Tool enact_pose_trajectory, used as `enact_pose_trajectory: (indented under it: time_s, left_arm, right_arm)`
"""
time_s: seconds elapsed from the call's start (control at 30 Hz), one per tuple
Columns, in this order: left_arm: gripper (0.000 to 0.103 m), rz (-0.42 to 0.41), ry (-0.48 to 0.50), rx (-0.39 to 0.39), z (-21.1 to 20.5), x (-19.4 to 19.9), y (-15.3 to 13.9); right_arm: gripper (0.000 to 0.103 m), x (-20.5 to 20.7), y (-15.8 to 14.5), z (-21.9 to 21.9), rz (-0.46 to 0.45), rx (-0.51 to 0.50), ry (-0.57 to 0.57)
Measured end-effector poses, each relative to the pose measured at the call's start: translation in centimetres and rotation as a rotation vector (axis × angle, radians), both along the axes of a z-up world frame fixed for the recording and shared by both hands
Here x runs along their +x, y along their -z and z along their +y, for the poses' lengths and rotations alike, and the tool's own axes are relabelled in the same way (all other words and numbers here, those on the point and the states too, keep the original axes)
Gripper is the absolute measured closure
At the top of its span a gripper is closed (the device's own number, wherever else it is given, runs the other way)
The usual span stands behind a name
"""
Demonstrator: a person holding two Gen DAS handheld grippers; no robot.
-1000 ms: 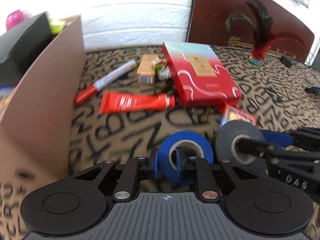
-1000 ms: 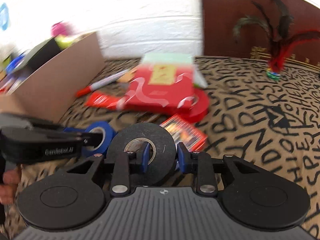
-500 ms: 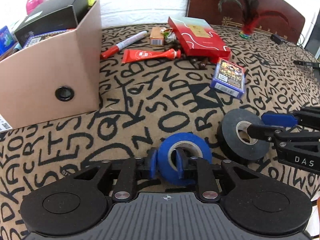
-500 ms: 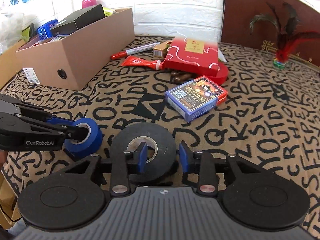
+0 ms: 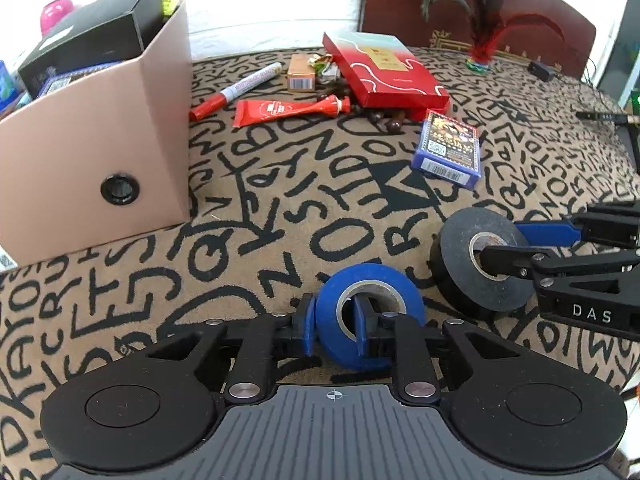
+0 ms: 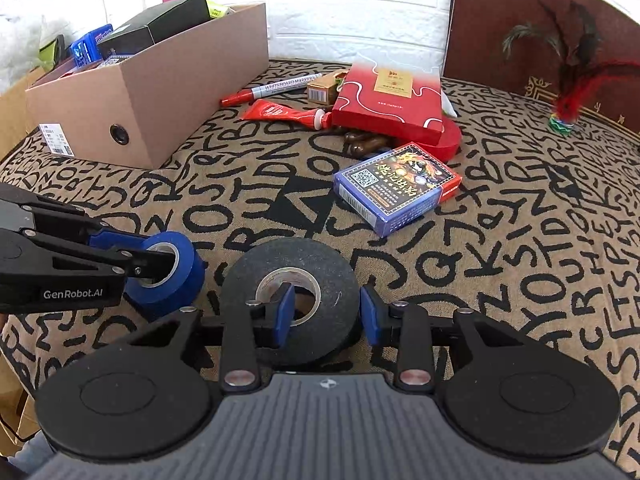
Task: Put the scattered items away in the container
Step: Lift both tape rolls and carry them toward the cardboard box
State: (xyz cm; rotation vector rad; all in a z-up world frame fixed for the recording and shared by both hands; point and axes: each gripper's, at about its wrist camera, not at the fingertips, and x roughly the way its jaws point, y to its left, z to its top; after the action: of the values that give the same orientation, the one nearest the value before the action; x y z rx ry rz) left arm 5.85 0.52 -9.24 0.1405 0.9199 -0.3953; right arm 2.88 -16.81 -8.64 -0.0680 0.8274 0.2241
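My left gripper is shut on the wall of a blue tape roll, one finger inside its core, one outside; the roll also shows in the right wrist view. My right gripper is shut on the wall of a black tape roll, which also shows in the left wrist view. Both rolls are low over the patterned cloth. The cardboard box stands far left, holding a black box and other items.
On the cloth lie a blue card pack, a red flat box, a red tube, a whiteboard marker, a small brown carton and dark wooden pieces. A feather shuttlecock stands far right.
Both grippers have drawn back from the pile with their tape rolls; the box and scattered items now sit farther away. Over the last half second the view has barely shifted.
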Motion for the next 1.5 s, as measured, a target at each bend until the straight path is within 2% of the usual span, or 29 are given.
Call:
enact_pose_trajectory:
  time_s: [0.03, 0.07, 0.13, 0.23, 0.27, 0.3, 0.43, 0.57, 0.7, 0.8, 0.93, 1.1, 1.27, 1.37, 1.5]
  left_arm:
    - [0.085, -0.001, 0.0, -0.001, 0.0, 0.0, 0.0]
    - [0.07, -0.001, 0.001, -0.007, 0.0, 0.0, 0.0]
    - [0.064, -0.006, 0.005, -0.016, 0.0, 0.1, 0.1]
    - [0.065, -0.017, 0.02, -0.009, -0.2, 0.0, 0.2]
    - [0.076, -0.021, 0.024, -0.001, -0.3, 0.0, 0.2]
    - [0.082, -0.027, 0.03, 0.012, -0.5, -0.1, 0.2]
    - [0.083, -0.032, 0.038, 0.013, -0.3, -0.1, 0.3]
    - [0.087, -0.045, 0.029, 0.004, -0.2, -0.4, 0.3]
    - [0.088, -0.017, 0.009, -0.069, 1.5, -1.3, -0.4]
    - [0.088, -0.025, -0.016, -0.099, 3.5, -2.5, -1.3]
    - [0.088, -0.076, -0.064, -0.139, 6.9, -3.4, -4.0]
    - [0.088, -0.207, -0.154, -0.112, 11.3, -3.0, -9.0]
    - [0.088, -0.317, -0.251, -0.074, 15.9, -0.5, -13.5]
    - [0.088, -0.334, -0.32, -0.055, 18.5, 2.3, -15.0]
    - [0.088, -0.307, -0.393, -0.028, 22.0, 6.4, -15.2]
  right_arm:
    - [0.064, 0.0, 0.0, 0.0, 0.0, -0.002, 0.0]
    - [0.064, 0.0, 0.0, 0.0, 0.002, 0.0, 0.002]
    - [0.063, 0.2, 0.1, -0.1, 0.011, 0.007, 0.009]
    - [0.063, 0.5, 0.4, 0.2, 0.024, -0.003, 0.011]
    - [0.063, 0.7, 0.6, 0.3, 0.025, -0.01, 0.012]
    - [0.064, 0.9, 0.8, 0.4, 0.024, -0.017, 0.015]
    - [0.064, 0.9, 1.0, 0.9, 0.011, -0.048, 0.009]
    - [0.066, 0.8, 1.1, 0.4, 0.008, -0.015, 0.023]
    - [0.071, 0.3, 0.2, 0.4, 0.023, 0.012, 0.024]
    - [0.072, -0.6, -0.7, 1.1, 0.031, 0.057, -0.02]
    - [0.072, -0.9, -2.9, 4.2, -0.009, 0.056, -0.122]
    - [0.072, 1.1, -7.1, 8.3, -0.097, 0.077, -0.251]
    - [0.072, 4.3, -11.8, 13.3, -0.195, 0.072, -0.375]
    - [0.072, 6.7, -13.5, 16.8, -0.23, 0.064, -0.431]
    - [0.072, 9.2, -14.1, 21.6, -0.24, 0.021, -0.509]
